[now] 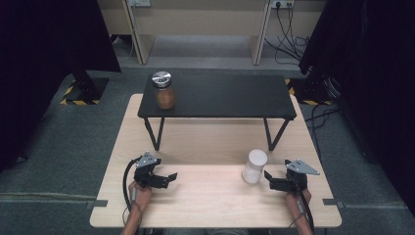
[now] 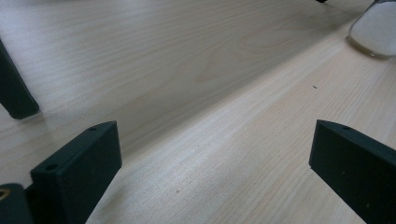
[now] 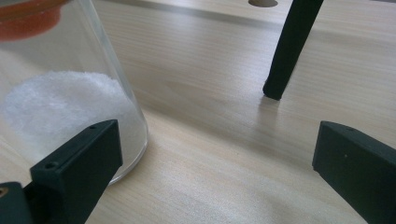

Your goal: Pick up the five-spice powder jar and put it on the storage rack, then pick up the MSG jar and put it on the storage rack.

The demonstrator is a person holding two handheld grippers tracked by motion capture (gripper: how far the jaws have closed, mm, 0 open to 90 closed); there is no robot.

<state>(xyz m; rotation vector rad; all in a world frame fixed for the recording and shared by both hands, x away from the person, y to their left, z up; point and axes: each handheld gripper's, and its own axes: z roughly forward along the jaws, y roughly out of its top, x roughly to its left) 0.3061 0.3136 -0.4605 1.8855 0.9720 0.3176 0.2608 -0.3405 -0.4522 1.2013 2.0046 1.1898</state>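
Both forearms come in from the near edge of the pale wooden desk (image 1: 205, 205), each hand holding black two-jaw tongs low over the boards. That desk is the big flat stage for everything, so it makes sense the hands sit low and ready on it.

Further back stands a low black rectangular shelf on thin metal legs (image 1: 218, 95), raised like a little stand. On its far left corner sits a glass jar of brown powder with a shiny metal lid (image 1: 163, 90), well apart from both hands, so I'd guess it's not the thing being worked on right now.

Main item looks like the clear glass jar of white grains with a white lid (image 1: 254, 166). It stands upright on the right side of the desk, in front of the shelf's right leg. In the right gripper view you can see the white stuff heaped in the bottom through the glass, with an orange-red patch up at the top edge that I can't make out.

Right tongs (image 1: 272, 180) are spread wide, just beside the jar, one jaw close to its wall and nothing gripped, probably lined up to grab it. Left tongs (image 1: 166, 179) are wide open too, empty, parked near left.
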